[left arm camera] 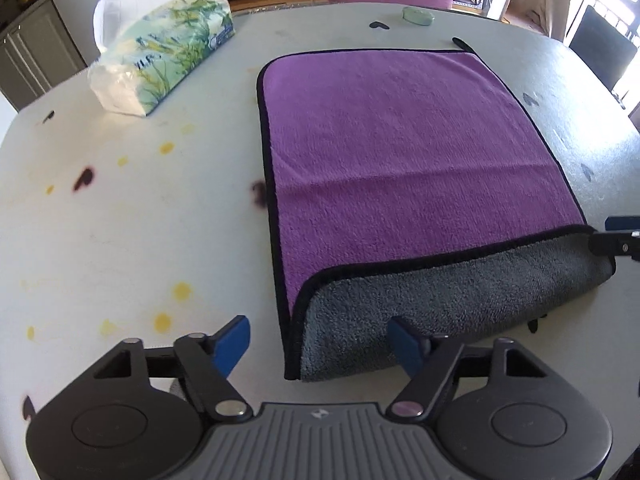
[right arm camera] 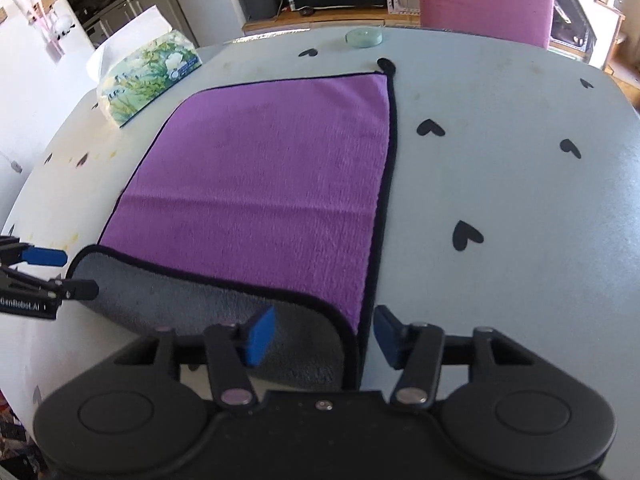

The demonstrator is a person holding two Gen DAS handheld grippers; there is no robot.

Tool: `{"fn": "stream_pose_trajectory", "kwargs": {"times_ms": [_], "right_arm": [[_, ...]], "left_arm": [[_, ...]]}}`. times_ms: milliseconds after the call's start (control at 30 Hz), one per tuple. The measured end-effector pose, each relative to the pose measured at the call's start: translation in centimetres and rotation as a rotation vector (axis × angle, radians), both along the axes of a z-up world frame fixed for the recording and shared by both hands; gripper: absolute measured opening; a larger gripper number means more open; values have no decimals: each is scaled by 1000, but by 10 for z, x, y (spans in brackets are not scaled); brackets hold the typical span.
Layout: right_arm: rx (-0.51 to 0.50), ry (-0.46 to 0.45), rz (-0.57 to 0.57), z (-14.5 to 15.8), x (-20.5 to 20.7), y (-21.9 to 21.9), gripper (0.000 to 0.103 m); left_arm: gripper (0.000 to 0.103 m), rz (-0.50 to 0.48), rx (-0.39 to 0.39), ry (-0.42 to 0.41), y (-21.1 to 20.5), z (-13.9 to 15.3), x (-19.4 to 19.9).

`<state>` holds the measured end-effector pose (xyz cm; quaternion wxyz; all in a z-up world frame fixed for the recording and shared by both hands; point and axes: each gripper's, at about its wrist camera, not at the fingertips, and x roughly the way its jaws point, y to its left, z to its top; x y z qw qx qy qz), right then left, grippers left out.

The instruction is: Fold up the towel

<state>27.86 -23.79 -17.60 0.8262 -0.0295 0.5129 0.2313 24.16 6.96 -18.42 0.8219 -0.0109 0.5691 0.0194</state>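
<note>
A purple towel (left arm camera: 400, 140) with black trim and a grey underside lies flat on the white table (left arm camera: 120, 220). Its near edge is turned over, showing a grey strip (left arm camera: 440, 300). It also shows in the right wrist view (right arm camera: 260, 184), with the grey flap (right arm camera: 180, 300) at the front. My left gripper (left arm camera: 320, 344) is open, its blue pads straddling the near left corner of the flap. My right gripper (right arm camera: 324, 336) is open, straddling the near right corner. Each gripper's fingers show at the edge of the other's view.
A tissue pack (left arm camera: 160, 52) lies at the far left of the table. A small green round lid (left arm camera: 418, 15) sits at the far edge. A pink chair (right arm camera: 486, 4) stands behind the table. The table has black heart marks (right arm camera: 466, 235) and yellow stains (left arm camera: 182, 290).
</note>
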Motion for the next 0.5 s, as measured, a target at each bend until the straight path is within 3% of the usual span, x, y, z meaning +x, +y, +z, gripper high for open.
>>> {"fn": "stream_pose_trajectory", "kwargs": {"times_ms": [100,367,500], "right_arm": [[-7,8,21,-1,0,-1,47],[-37,8,81,-1,-4,2,23],[-48,1,87,0,-3,1,12]], "left_arm": [[62,13,-28,12,3,-1,2],[49,15,-61,24,5,-3,3],[34,19,-71,39,6,-5,4]]}}
